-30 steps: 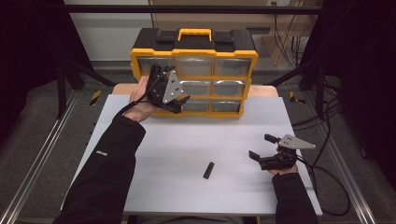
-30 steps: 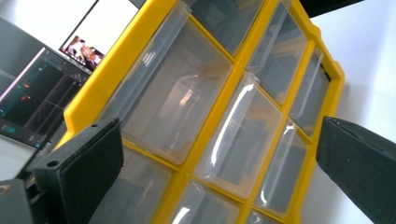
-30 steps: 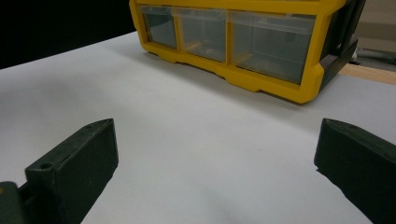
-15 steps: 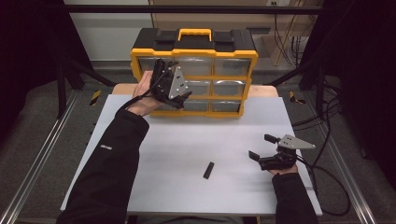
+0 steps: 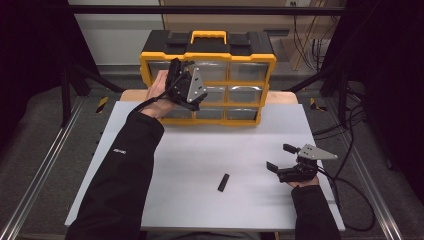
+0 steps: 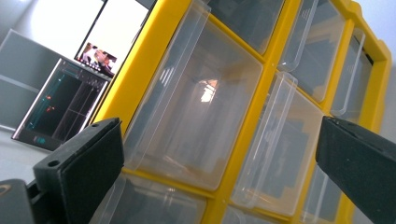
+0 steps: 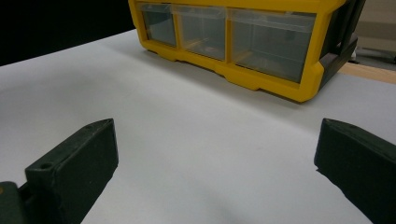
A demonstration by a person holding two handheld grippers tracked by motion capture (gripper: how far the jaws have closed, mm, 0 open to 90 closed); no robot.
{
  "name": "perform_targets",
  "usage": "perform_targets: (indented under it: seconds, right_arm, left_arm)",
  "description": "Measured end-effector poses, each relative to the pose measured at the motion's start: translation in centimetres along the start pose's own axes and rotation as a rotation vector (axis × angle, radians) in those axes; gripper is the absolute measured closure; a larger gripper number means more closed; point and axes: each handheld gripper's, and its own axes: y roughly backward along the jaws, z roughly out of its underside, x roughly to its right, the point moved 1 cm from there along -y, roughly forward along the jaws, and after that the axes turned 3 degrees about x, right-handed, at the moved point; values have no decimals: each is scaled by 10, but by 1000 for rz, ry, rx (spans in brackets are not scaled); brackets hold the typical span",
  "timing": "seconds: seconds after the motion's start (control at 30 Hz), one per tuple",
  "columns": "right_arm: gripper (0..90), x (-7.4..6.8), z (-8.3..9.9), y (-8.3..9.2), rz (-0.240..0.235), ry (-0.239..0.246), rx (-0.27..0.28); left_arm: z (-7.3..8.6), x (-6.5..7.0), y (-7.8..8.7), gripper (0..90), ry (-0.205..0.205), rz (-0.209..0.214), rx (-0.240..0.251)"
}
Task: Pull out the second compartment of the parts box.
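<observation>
Nine clear drawers in organizer (image 5: pixel 207 82), contents unclear; both grippers' jaws apart, holding nothing.

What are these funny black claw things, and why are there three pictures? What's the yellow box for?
A person sits at a white table and holds a claw tool in each hand. Each tool is a gripper with two black jaws that can pinch things.

The top picture comes from a camera up high, looking down. There you see the left gripper raised in front of the yellow drawer box, and the right gripper resting low near the table's right side.

The other two pictures come from small cameras riding on the grippers, so you look out between the jaws. The left one sees the box's clear drawers up close. The right one sees the table and the box farther off.

Both grippers are open and hold nothing. A small black piece lies on the table between the arms.
</observation>
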Motion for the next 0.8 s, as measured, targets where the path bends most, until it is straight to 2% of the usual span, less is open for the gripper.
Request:
perform_targets:
  seconds: [0.1,0.4,0.63,0.8]
  right_arm:
    - [3,0,0,0,0,2,0]
    - [2,0,0,0,1,5,1]
    - [2,0,0,0,0,2,-2]
    - [3,0,0,0,1,3,0]
  left_arm:
    - [-2,0,-4,11,-31,-2,-14]
    - [-9,-3,-14,15,-68,-19,-29]
    - [-7,-5,-20,24,-91,-33,-47]
    - [-5,-3,-22,35,-134,-49,-41]
